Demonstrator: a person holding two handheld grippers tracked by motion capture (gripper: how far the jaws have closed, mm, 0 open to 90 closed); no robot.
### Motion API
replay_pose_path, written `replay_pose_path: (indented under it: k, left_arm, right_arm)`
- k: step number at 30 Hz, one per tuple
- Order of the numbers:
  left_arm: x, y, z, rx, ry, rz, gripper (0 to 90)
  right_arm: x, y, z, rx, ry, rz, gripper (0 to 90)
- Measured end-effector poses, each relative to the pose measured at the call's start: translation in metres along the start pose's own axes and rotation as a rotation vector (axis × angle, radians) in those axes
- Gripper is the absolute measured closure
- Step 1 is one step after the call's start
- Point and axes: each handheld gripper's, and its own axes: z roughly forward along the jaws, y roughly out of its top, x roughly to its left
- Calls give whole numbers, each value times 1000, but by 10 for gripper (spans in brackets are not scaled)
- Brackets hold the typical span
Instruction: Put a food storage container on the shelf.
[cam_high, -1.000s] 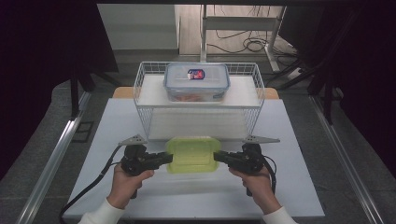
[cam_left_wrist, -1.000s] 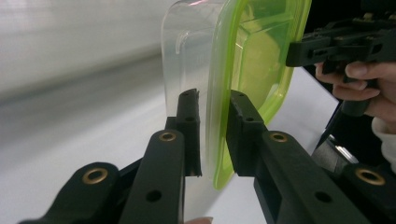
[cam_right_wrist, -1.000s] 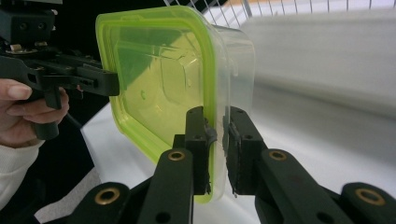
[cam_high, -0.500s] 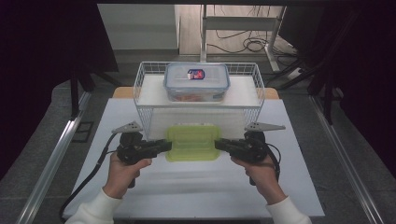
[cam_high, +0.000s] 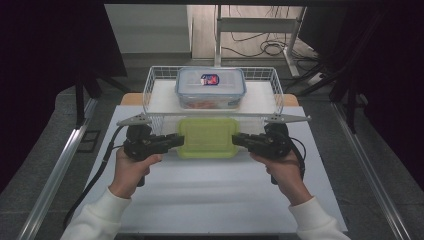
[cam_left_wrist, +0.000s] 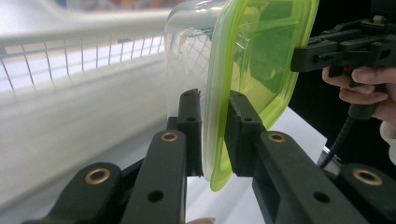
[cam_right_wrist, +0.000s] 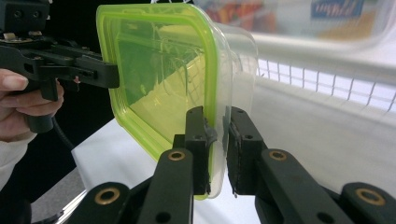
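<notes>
A clear plastic container with a lime-green lid (cam_high: 208, 137) hangs above the white table, just in front of the wire basket (cam_high: 150, 87). My left gripper (cam_high: 176, 140) is shut on the lid's left rim, and my right gripper (cam_high: 239, 139) is shut on its right rim. In the left gripper view the green lid (cam_left_wrist: 254, 70) stands pinched between my jaws (cam_left_wrist: 214, 133), with the other gripper (cam_left_wrist: 341, 46) on its far edge. The right gripper view shows my jaws (cam_right_wrist: 215, 140) clamped on the lid (cam_right_wrist: 159, 84). A second container with a blue-rimmed clear lid (cam_high: 210, 86) sits inside the basket.
The white wire basket stands at the table's far side, its front rail (cam_high: 215, 115) right by the held container. The white tabletop (cam_high: 210, 195) stretches out below my hands. Metal rails (cam_high: 55, 170) run along both sides of the table, and cables lie on the floor behind.
Both hands have risen with the green-lidded container and carried it toward the basket's front rail. The basket and the container in it have not moved.
</notes>
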Motion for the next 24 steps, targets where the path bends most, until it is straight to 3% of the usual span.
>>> replay_pose_path:
  k: [7,12,24]
  left_arm:
    - [-2,23,-4,-21,0,9,793]
    - [-4,39,-6,-24,22,31,795]
    - [-5,71,-8,-33,27,49,797]
  right_arm:
    - [4,23,-8,-13,-16,-16,795]
    - [5,36,-9,-6,-39,-34,793]
    - [0,63,-14,-24,-34,-28,794]
